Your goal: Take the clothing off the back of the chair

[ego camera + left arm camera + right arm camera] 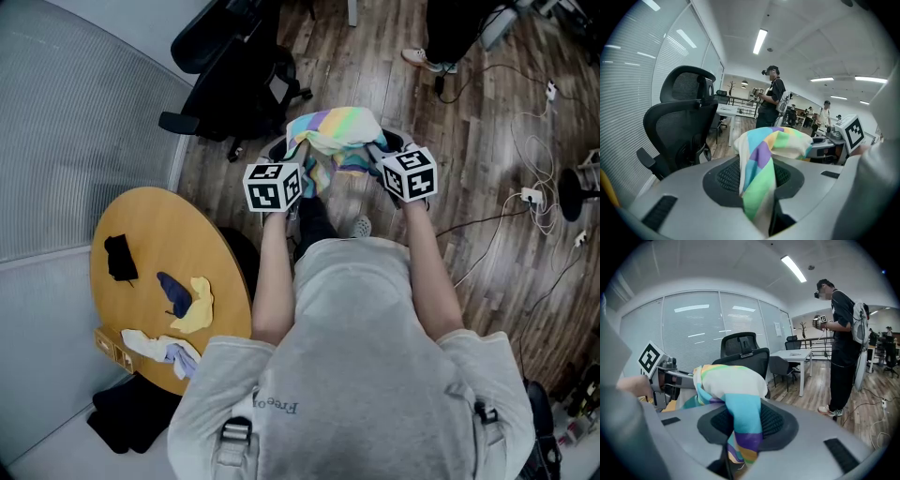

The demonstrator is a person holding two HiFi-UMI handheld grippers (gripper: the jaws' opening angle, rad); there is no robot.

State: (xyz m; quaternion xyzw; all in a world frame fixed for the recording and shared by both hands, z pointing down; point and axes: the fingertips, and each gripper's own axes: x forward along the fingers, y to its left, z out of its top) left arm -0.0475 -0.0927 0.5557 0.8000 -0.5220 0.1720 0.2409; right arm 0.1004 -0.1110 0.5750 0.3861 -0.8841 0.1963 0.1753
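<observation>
While left tool (296,155) and right tool (381,148) pinch the clothing (336,129), folds hide their tips.

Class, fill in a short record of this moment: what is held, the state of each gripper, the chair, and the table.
held item: pastel patchwork garment, bunched between both grippers
left gripper: shut on the garment
right gripper: shut on the garment
chair: black mesh office chair, back bare, apart from the garment
table: round, wooden, with small cloth pieces lying on it
task status: clothing is already off the chair back
</observation>
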